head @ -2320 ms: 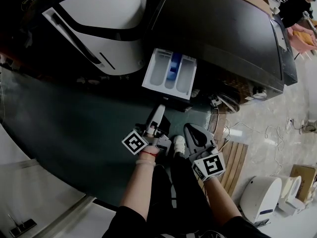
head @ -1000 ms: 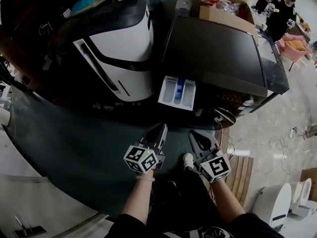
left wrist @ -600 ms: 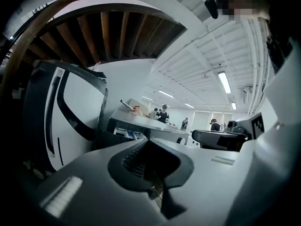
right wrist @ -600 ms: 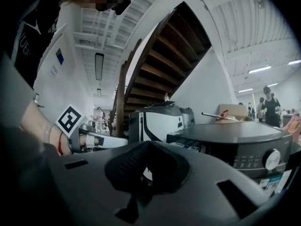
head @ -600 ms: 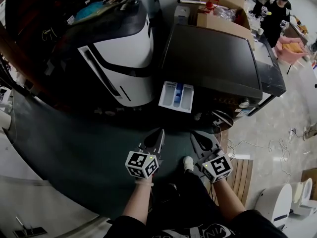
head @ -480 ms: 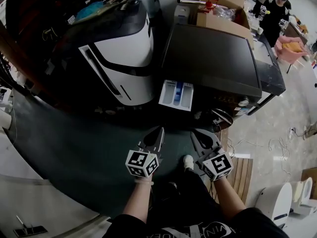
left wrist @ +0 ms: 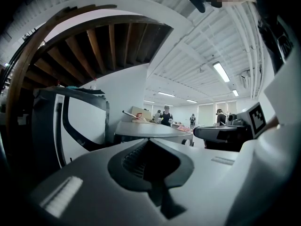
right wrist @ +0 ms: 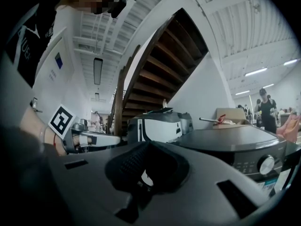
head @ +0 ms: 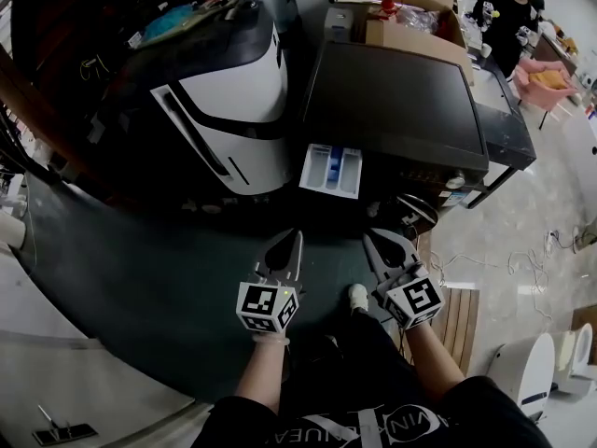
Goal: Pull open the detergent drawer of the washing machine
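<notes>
The dark washing machine (head: 401,101) stands ahead, its white detergent drawer (head: 331,169) pulled out from the front, with a blue compartment in the middle. Both grippers hang in the air short of the drawer, touching nothing. My left gripper (head: 297,236) is shut and empty, as is my right gripper (head: 370,238) beside it. The left gripper view looks level over the shut left gripper (left wrist: 148,142) at the machine's top (left wrist: 150,128). The right gripper view looks over the shut right gripper (right wrist: 146,145) at the machine's control knob (right wrist: 267,165).
A white and black appliance (head: 224,91) stands left of the machine. A cardboard box (head: 410,26) sits behind it, and people (head: 508,7) stand at the back right. A dark green mat (head: 140,269) lies underfoot, with cables (head: 504,259) and a wooden slat board (head: 457,315) to the right.
Both grippers have risen and drawn back from the drawer, which now looks smaller and farther off. The left gripper has rolled. The drawer stays pulled out.
</notes>
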### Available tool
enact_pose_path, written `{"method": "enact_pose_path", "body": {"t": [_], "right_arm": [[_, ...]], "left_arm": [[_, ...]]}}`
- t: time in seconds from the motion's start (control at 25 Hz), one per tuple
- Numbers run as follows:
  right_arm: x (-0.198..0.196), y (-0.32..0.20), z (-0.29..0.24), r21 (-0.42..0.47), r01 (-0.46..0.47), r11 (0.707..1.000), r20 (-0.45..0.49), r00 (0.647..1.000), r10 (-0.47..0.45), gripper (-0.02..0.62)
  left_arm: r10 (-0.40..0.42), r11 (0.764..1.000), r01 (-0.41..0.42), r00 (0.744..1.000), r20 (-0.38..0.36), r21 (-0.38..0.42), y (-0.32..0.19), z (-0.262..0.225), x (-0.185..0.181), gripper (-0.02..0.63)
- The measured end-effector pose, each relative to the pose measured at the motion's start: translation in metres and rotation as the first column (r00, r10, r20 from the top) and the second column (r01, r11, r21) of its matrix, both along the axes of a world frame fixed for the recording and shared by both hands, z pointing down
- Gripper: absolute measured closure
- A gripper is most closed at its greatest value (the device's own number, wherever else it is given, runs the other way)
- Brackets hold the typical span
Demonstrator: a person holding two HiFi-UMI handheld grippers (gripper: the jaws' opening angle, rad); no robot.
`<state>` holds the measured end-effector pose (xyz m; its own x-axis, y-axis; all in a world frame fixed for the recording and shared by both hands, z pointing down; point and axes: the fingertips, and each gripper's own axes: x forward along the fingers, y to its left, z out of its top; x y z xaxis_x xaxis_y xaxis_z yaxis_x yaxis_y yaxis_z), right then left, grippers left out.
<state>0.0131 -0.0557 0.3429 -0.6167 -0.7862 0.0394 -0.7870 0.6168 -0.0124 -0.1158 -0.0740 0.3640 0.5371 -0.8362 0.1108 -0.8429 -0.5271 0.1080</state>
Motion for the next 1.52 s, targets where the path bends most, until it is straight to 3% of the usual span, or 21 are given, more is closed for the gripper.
{"method": "enact_pose_path", "body": {"t": [0.68,1.52], "right_arm": [[0.002,-0.002,-0.028,0.019,-0.019,1.000,0.045,0.999,0.018,0.583],[0.002,-0.014,-0.040,0.049,-0.007,0.999,0.023,1.000,0.006,0.583]], "left_arm": [[-0.079,0.995,0.079,0.997,0.005,0.054,0.007,-0.030,-0.025,0.597],[-0.132,0.986,0.131,0.991,0.003,0.101,-0.002,-0.049,-0.036,0.597]]}}
